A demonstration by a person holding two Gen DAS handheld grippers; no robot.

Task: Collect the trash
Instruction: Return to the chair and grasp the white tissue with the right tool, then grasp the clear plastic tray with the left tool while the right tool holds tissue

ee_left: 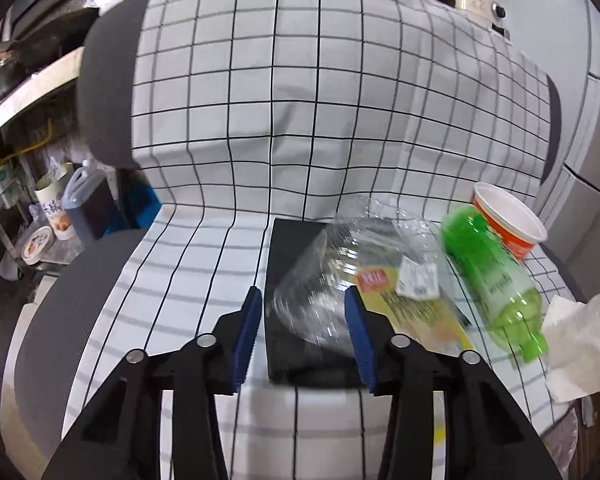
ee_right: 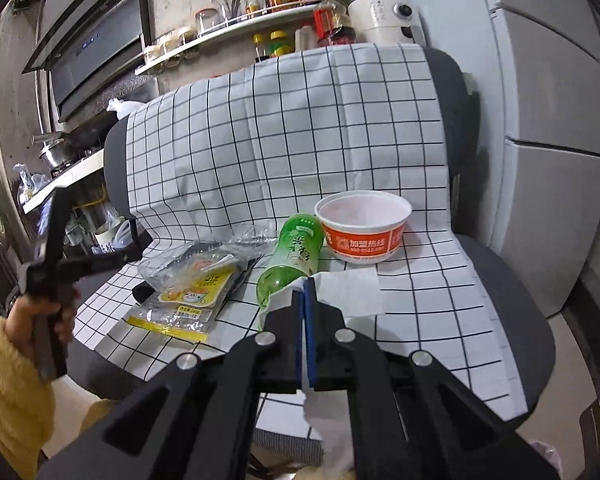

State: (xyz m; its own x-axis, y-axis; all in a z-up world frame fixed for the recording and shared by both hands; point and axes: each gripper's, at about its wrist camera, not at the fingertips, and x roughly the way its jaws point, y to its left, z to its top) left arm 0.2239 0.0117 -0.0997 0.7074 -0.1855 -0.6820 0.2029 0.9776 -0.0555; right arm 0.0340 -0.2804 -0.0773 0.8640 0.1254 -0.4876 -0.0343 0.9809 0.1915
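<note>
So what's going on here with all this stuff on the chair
A person is clearing trash off a chair draped with a checked cloth, using a handheld gripper in each hand. The right gripper is shut on a white paper napkin. The left gripper is around the crumpled clear plastic bottle, jaws not visibly pressing it. A green bottle, an orange-and-white paper bowl and some snack wrappers lie on the seat.

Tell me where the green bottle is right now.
The green bottle lies on its side on the checked cloth on the chair seat, between the orange paper bowl and the clear plastic wrappers.
</note>
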